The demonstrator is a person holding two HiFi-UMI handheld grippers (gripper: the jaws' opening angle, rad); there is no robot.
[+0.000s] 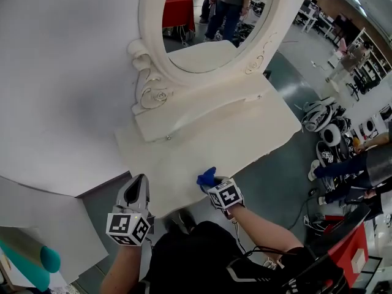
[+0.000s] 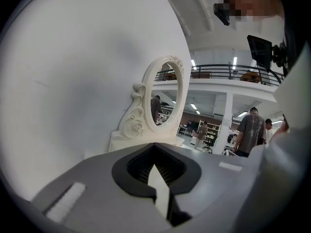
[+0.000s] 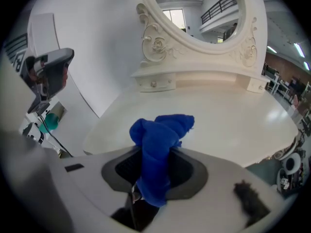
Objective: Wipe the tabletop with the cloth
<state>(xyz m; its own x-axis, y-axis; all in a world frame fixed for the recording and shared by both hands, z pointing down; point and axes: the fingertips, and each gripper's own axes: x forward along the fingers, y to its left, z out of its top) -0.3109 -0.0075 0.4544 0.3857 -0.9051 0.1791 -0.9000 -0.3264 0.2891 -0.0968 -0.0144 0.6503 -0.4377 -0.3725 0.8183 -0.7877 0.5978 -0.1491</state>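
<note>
A: Where do we have the cloth?

B: In our right gripper (image 1: 212, 182). The blue cloth (image 3: 159, 147) is clenched between its jaws, and a bunched end sticks out past the tips.

A: And where is that over the worktop?

B: At the near edge of the white worktop (image 1: 245, 130), roughly in the middle of its front side. In the right gripper view the bunch hangs in front of the pale surface. We cannot tell whether it touches it.

A: What about our left gripper (image 1: 138, 184)?

B: We hold it at the near left corner of the worktop, well apart from the cloth. Its jaws are drawn together, with only a thin pale sliver showing between the dark pads. Nothing is held in them.

A: What else do we see on the worktop?

B: At the back stands an oval mirror (image 1: 211, 23) in a carved cream frame, on a low base. A small round knob (image 3: 153, 84) sits on the front of that base. The rest of the surface that we can see is bare and white.

A: And behind it?

B: A plain white wall (image 1: 61, 72) runs along the left and back. The left gripper points towards the mirror's carved side, and the right gripper faces the mirror almost straight on.
</note>
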